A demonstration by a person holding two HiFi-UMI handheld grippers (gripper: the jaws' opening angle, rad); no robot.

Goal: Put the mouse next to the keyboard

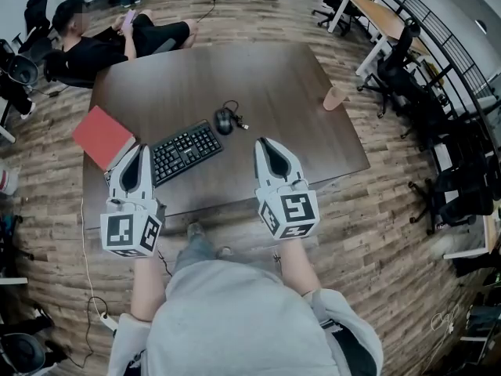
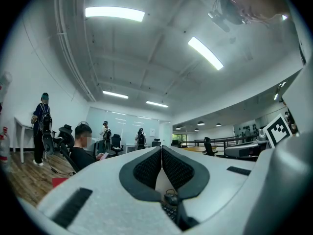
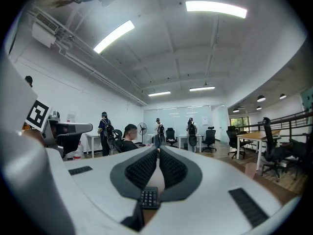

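A black mouse (image 1: 225,120) with a short cable lies on the dark brown table (image 1: 274,77), just beyond the right end of the black keyboard (image 1: 185,152). My left gripper (image 1: 138,149) hovers over the table's front edge beside the keyboard's left end, jaws together and empty. My right gripper (image 1: 263,144) hangs over the front edge to the right of the keyboard, shut with nothing in it. Between the left gripper's (image 2: 161,150) jaws the mouse (image 2: 170,198) shows low down. Through the right gripper's (image 3: 158,152) jaws I see the keyboard's number pad (image 3: 149,197).
A red book (image 1: 102,136) lies at the table's left front corner. A pinkish cup (image 1: 334,98) stands near the right edge. A seated person (image 1: 102,41) is behind the far left corner. Office chairs (image 1: 403,77) and desks stand to the right.
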